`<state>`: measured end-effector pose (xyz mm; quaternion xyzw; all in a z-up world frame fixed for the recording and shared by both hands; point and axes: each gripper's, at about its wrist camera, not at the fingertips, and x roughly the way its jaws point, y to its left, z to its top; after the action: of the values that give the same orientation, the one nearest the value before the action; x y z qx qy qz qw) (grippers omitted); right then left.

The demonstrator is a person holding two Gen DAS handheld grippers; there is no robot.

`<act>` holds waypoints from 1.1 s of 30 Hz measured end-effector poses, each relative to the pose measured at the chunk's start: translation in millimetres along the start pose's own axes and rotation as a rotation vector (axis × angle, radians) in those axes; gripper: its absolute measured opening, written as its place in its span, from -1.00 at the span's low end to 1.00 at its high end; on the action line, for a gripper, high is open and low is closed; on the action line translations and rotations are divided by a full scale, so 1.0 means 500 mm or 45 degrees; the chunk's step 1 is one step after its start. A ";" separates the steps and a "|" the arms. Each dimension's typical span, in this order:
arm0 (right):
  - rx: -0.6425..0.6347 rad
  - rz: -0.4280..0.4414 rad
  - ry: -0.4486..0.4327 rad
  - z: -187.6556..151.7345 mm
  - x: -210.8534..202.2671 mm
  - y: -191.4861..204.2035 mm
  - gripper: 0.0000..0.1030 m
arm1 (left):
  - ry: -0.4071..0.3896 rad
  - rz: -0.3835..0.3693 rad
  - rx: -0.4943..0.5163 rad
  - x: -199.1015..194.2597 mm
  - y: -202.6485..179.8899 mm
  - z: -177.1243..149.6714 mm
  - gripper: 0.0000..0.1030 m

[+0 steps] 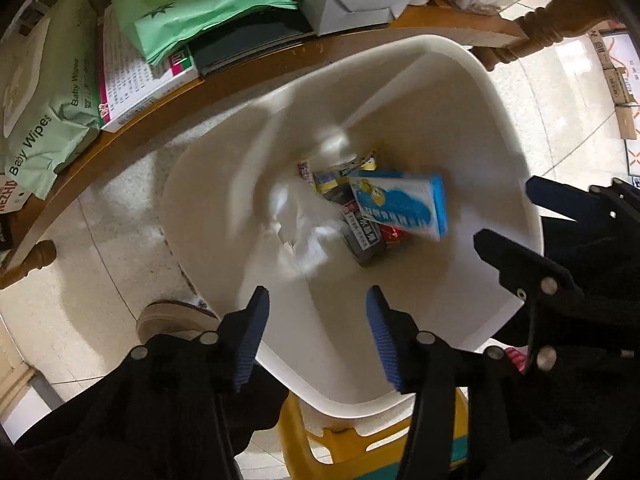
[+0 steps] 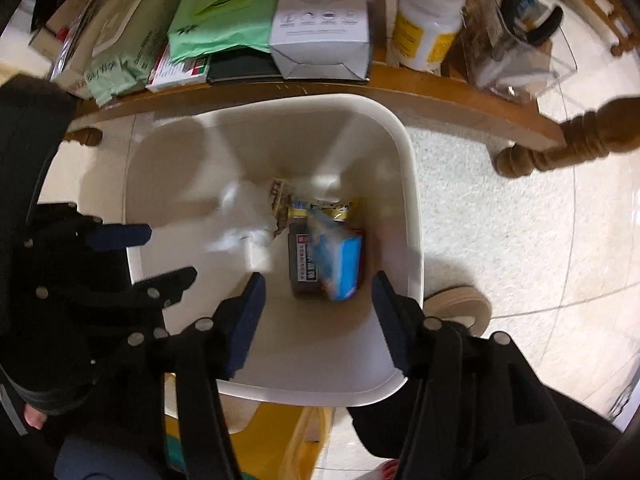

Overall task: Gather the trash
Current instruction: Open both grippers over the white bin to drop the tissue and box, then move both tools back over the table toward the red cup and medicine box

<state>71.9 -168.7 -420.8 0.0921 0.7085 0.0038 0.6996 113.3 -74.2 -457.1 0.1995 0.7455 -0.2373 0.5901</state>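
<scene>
A white trash bin (image 1: 400,92) (image 2: 280,100) stands on the floor below both grippers. At its bottom lie a blue and white carton (image 1: 400,204) (image 2: 340,268), a dark grey box (image 1: 362,242) (image 2: 300,268), yellow wrappers (image 1: 340,174) (image 2: 320,206) and blurred crumpled white tissue (image 1: 300,232) (image 2: 240,224). My left gripper (image 1: 318,294) (image 2: 170,254) hangs open over the bin's mouth with nothing between its blue pads. Beside it, my right gripper (image 2: 319,280) (image 1: 506,216) is also open and holds nothing.
A wooden table edge (image 2: 400,84) runs just behind the bin, with baby wipes (image 1: 36,132), green packs (image 2: 224,12), a white box (image 2: 320,20) and a white bottle (image 2: 428,20). A table leg (image 2: 560,148), a shoe (image 2: 460,304) and a yellow stool (image 1: 320,444) surround the bin.
</scene>
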 end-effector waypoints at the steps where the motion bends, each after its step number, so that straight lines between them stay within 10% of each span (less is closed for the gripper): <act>1: 0.007 0.004 0.001 0.000 0.000 -0.003 0.06 | -0.008 0.003 -0.004 -0.002 0.000 -0.001 0.06; 20: -0.068 0.087 -0.090 -0.053 -0.148 0.003 0.55 | -0.153 0.066 0.163 -0.157 -0.054 -0.086 0.39; 28: -0.371 0.116 -0.178 -0.076 -0.429 0.046 0.64 | -0.201 0.155 0.588 -0.420 -0.090 -0.189 0.59; 33: -0.483 0.067 -0.402 -0.017 -0.671 0.043 0.82 | -0.346 0.207 0.524 -0.652 -0.064 -0.171 0.81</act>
<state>67.3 -192.1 -85.2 -0.0230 0.5742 0.1408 0.8062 101.0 -55.3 -119.2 0.3409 0.5770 -0.3605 0.6487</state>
